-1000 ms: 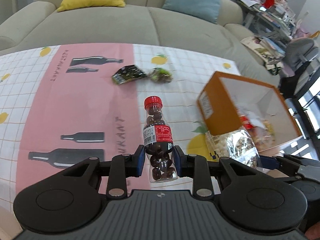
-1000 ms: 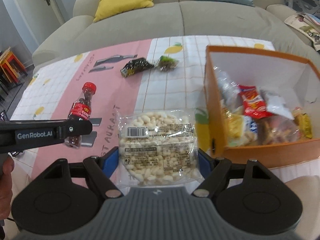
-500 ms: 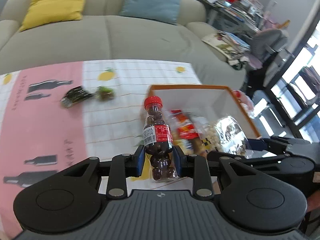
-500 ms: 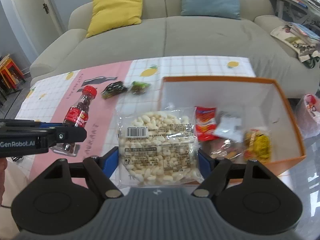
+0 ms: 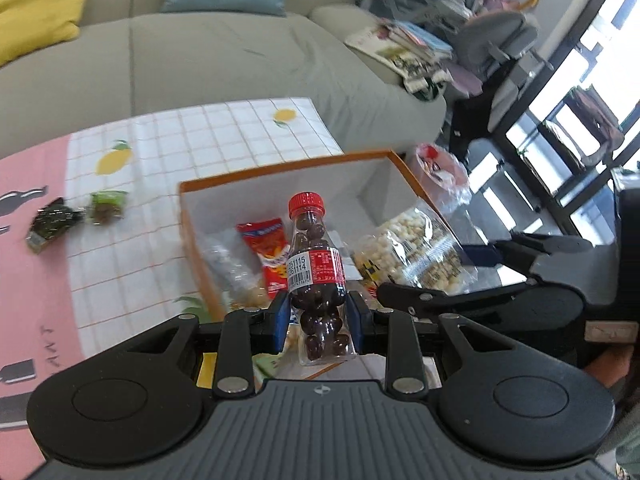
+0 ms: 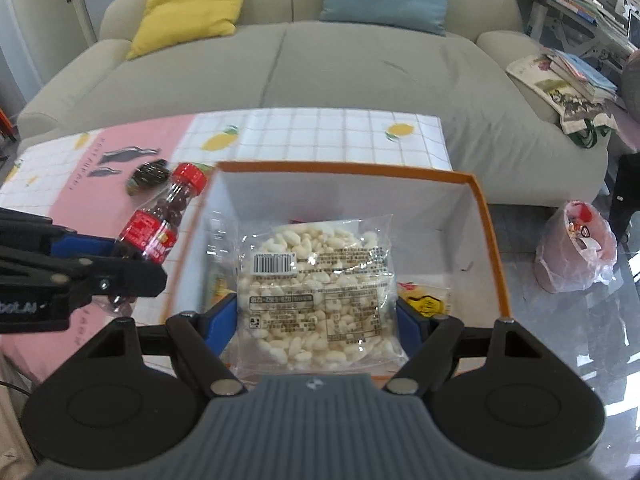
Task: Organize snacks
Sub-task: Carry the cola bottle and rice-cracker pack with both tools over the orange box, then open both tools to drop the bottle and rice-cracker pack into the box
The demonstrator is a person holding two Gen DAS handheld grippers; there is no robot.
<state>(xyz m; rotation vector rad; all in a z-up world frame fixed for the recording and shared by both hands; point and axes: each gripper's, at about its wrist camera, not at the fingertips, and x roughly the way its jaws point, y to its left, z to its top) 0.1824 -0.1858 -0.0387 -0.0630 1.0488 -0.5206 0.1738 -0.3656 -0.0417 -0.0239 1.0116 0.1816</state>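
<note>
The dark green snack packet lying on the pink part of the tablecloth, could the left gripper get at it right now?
Probably not yet. The left gripper is shut on the red-capped bottle of chocolate balls, so its jaws are full. The dark green snack packet lies in the open, nothing covering it.

Surface w/ printed cloth, 3 things lying on it

Surface (image 5: 248,136) covered by pink + white grid cloth w/ lemon & bottle prints. On it: orange box (image 5: 192,216) at right, dark green packet (image 5: 52,220) & small green packet (image 5: 107,207) just beside each other, left of box.
</note>
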